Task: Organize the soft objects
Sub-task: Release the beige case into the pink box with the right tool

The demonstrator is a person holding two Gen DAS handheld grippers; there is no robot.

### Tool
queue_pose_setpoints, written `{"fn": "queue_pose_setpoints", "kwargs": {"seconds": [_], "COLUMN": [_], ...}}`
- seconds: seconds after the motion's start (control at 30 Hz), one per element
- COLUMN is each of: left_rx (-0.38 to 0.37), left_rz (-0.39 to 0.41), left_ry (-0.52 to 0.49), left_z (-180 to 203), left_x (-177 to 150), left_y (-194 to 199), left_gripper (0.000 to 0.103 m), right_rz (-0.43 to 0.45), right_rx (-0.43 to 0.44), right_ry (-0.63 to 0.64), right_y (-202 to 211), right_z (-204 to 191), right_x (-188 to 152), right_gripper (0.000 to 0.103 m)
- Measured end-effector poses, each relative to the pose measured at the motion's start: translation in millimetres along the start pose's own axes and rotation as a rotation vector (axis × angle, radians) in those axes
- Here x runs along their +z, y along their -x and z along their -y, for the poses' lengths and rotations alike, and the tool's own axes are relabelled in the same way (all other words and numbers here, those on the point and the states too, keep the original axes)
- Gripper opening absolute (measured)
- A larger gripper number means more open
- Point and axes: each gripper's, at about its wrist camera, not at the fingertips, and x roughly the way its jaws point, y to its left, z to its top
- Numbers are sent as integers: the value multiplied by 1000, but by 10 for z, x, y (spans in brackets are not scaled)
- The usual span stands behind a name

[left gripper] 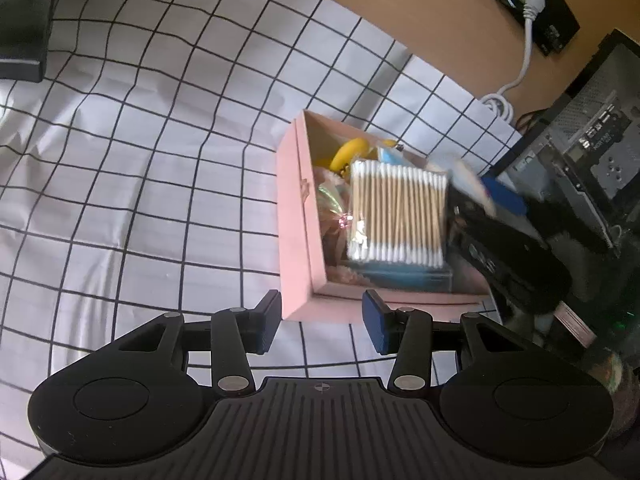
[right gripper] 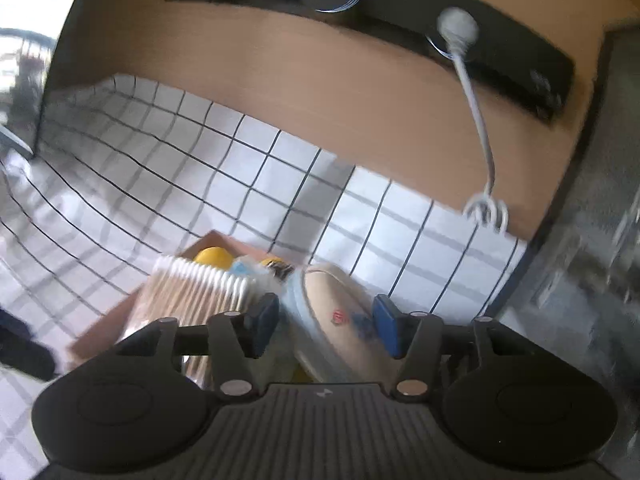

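Note:
A pink box (left gripper: 298,240) stands on the checked cloth and holds a pack of cotton swabs (left gripper: 396,212), a yellow toy (left gripper: 350,152), pink fluff and a blue pack. My left gripper (left gripper: 322,326) hangs open just before the box's near wall, with nothing between its pads. My right gripper (right gripper: 324,324) is over the box's right side and is open. A round beige pad with a pale blue rim (right gripper: 340,320) lies tilted between its fingers, a small gap showing at the left one. In the left wrist view the right gripper (left gripper: 492,200) appears blurred beside the swabs.
The white cloth with black grid (left gripper: 160,160) covers the wooden desk (left gripper: 420,20). A black power strip (left gripper: 536,4) with a white plug and cable (right gripper: 480,120) lies at the back. A computer case (left gripper: 592,144) stands to the right, a black box (left gripper: 24,20) at far left.

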Motion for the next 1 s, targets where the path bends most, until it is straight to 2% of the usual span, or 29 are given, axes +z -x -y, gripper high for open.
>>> {"fn": "queue_pose_setpoints", "kwargs": {"seconds": [0.13,0.23,0.33,0.43,0.53,0.67,0.77,0.83,0.9,1.0], "left_rx": [-18,-25,-11,5,4,-14,-41,-47,-46,-38], "left_rz": [6,8,2,-6,-7,-5,26,47,54,52], "left_ry": [-2,-7,-20,-41,-48,-66,-94,-119,-141,-165], "left_z": [35,67,95,127,125,184,261,318,383,465], "left_x": [1,-21,-51,-78,-78,-2,119,225,317,425], "left_y": [72,115,153,203,239,191,144,93,28,-93], "left_gripper": [49,49,49,49,49,49,49,49,49,49], "right_rz": [-18,-46,-45,31,18,-46,-72,-48,-16,67], "right_rx": [82,118,106,76,58,183,250,261,249,157], "right_ry": [-131,-201,-250,-344,-442,-596,-586,-530,-512,-528], "right_y": [239,221,231,334,213,-163,-328,-266,-167,-50], "right_z": [204,277,316,441,610,784,692,585,577,680], "right_x": [-139,-236,-276,-283,-280,-249,-108,-15,52,153], "right_gripper": [60,60,60,60,61,65,60,60,60,60]}}
